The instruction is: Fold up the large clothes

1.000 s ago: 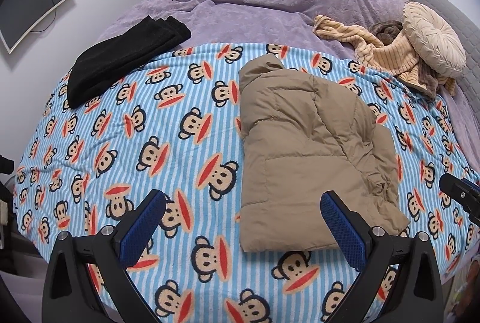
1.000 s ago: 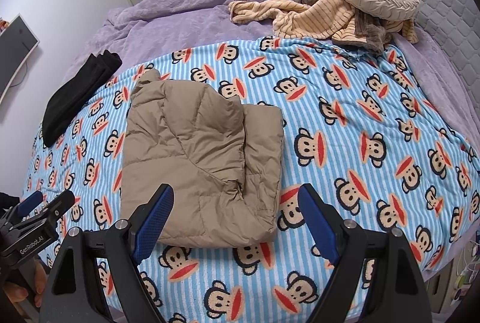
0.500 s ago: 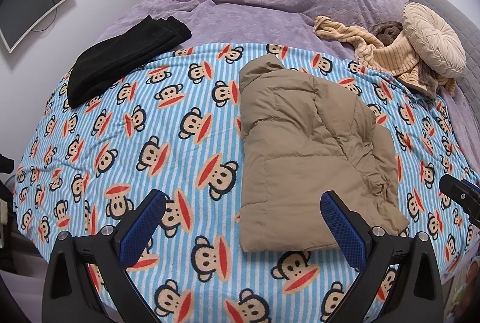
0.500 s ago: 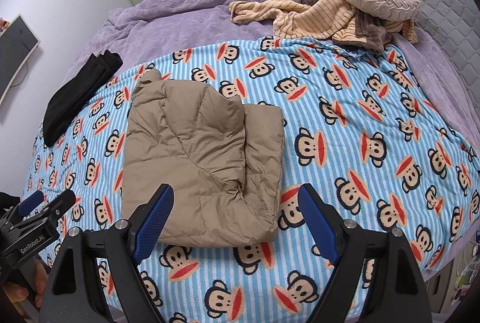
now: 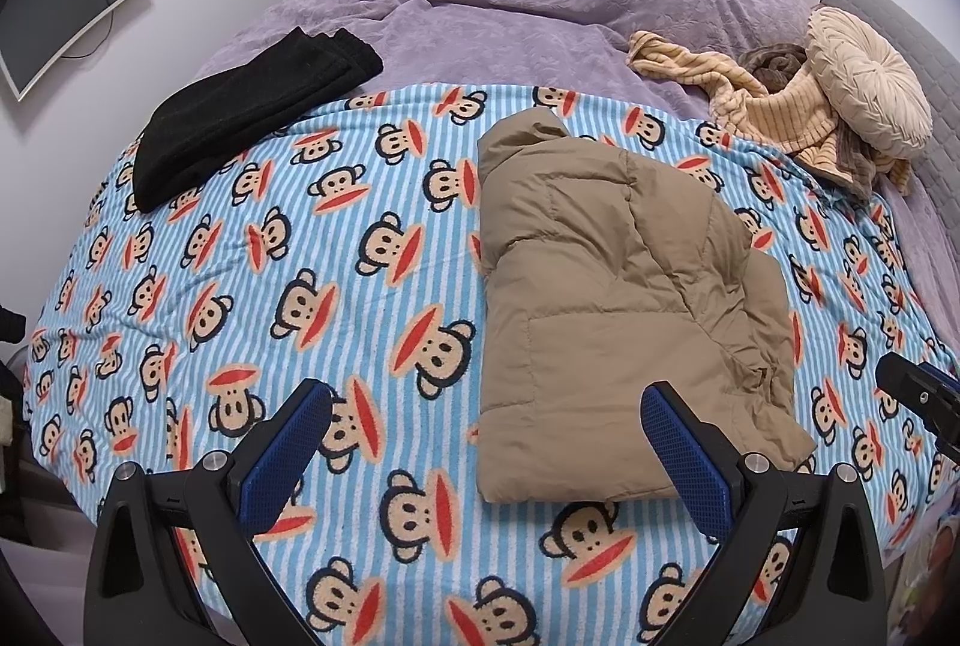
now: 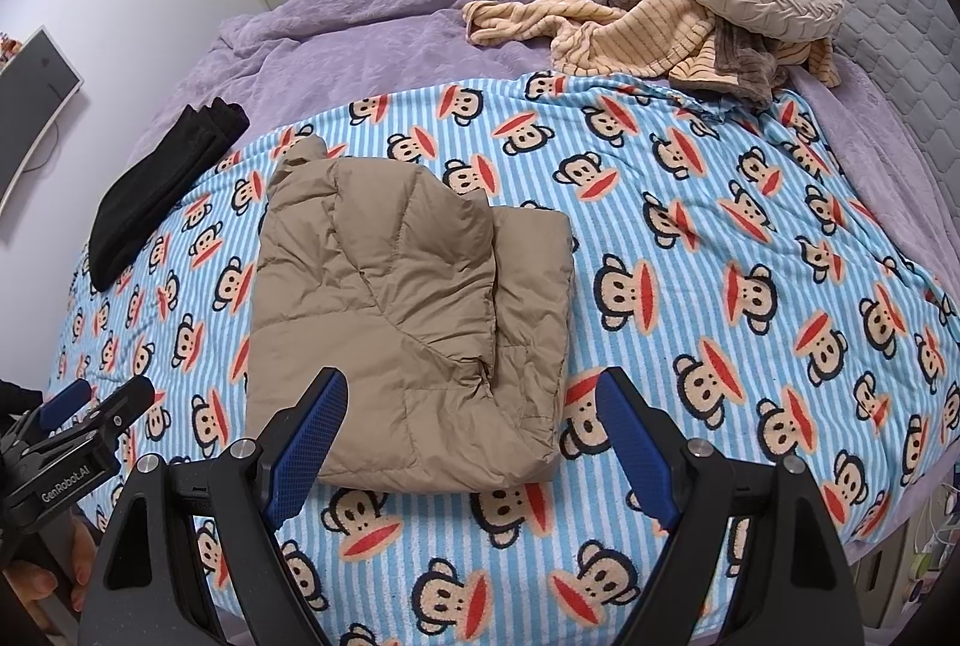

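Here the tan coat (image 5: 612, 298) lies folded on the monkey blanket (image 5: 288, 286) — both the left gripper (image 5: 480, 442) and the right gripper (image 6: 474, 418) hang above it, wide apart, holding nothing.

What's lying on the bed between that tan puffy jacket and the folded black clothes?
Nothing but bare monkey-print blanket separates the tan jacket from the black clothes; the left wrist view shows it best.

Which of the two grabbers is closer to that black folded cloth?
Left. The left gripper sits on the black cloth's side; the right gripper is beyond the tan jacket.
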